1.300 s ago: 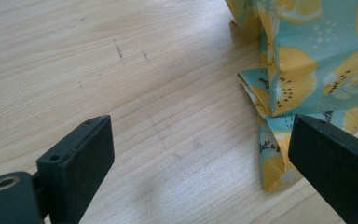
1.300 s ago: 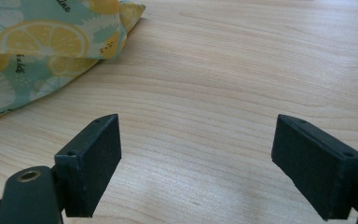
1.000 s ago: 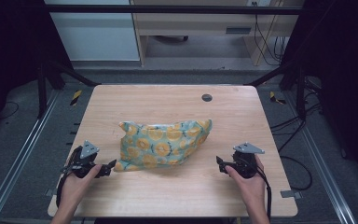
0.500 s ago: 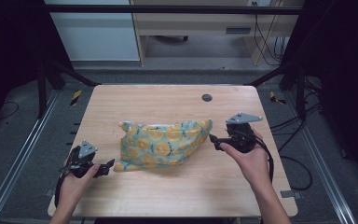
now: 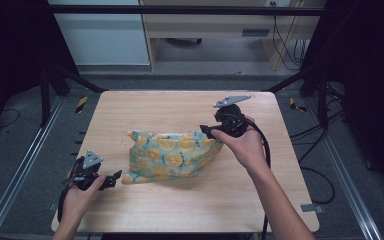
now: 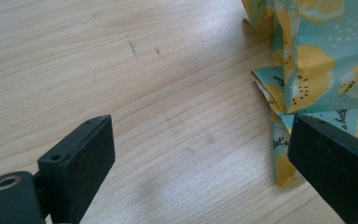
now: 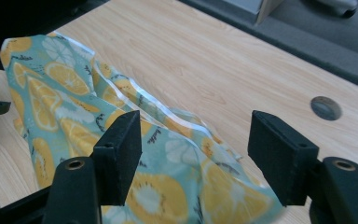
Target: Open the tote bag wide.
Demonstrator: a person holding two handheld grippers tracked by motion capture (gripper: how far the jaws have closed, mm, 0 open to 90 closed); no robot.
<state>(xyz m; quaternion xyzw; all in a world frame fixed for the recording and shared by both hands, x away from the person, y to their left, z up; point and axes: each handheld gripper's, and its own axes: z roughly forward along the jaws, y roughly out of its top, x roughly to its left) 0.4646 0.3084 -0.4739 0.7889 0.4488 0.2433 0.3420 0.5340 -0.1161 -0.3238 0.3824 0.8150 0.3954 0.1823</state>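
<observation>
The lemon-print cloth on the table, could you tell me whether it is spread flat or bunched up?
Bunched up. The cloth lies in a rumpled heap on the table, with raised folds and layered edges.

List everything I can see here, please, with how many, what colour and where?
Table: one, light wood, centre of the high view.
Cloth bag: one, teal with yellow lemon slices, lying crumpled in the middle of the table.
Round insert: one, dark grey, set in the tabletop near the far edge.
Frame rails: metal, grey, on the floor beside the table.
Yellow-black tape: two marks, on the floor at either far corner.
Left tongs: one, black, open, near the bag's lower left corner.
Right tongs: one, black, open, over the bag's upper right corner.
Hands: two, each holding one tongs.
</observation>
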